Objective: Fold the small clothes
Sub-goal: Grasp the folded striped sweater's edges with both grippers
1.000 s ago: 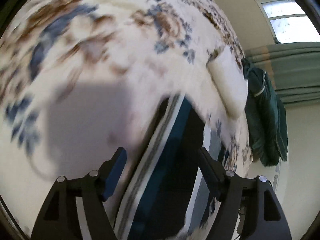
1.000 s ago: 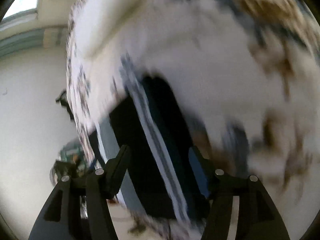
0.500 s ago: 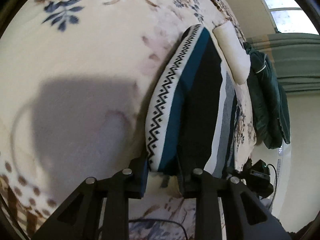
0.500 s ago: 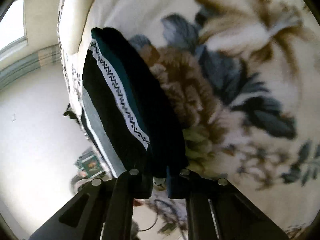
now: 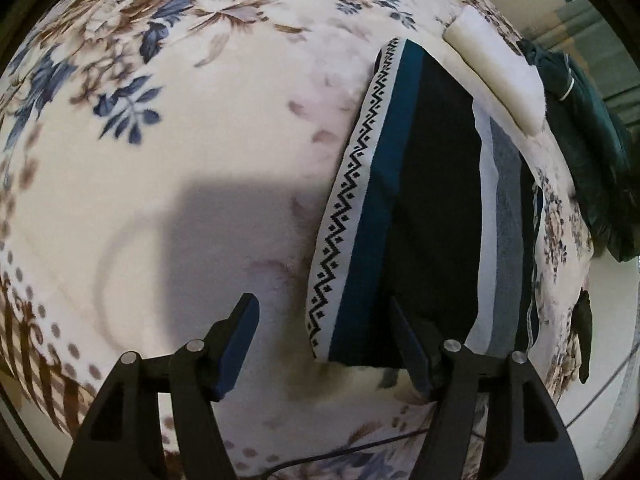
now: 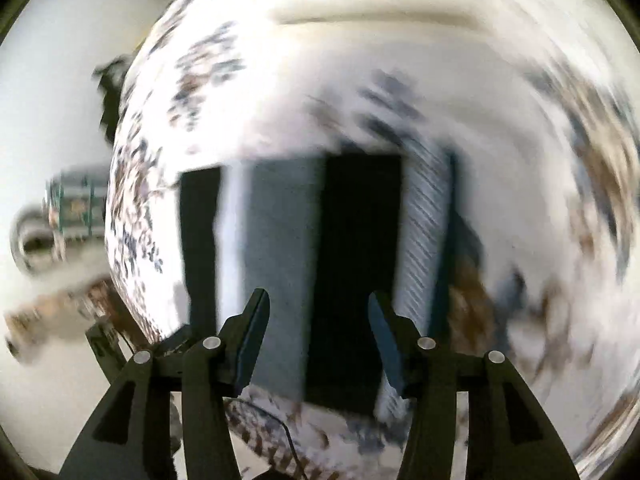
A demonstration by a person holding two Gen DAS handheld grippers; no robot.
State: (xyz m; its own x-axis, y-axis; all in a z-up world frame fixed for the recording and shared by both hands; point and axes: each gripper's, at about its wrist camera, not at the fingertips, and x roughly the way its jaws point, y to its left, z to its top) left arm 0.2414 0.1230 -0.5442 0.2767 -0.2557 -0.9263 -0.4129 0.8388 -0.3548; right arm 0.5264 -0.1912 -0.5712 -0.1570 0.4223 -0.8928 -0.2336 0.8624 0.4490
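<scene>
The striped garment lies folded flat on the floral blanket. The left hand-held gripper and right hand-held gripper both hang released, grasping nothing; this fold looks finished.

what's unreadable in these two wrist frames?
- Right wrist view: motion blur smears the folded garment and floral blanket; the trim pattern is illegible.
- Left wrist view: the right finger covers part of the garment's near edge.
- Left wrist view: the dark green item beyond the white pillow is cut by the fisheye rim; type unclear.
</scene>
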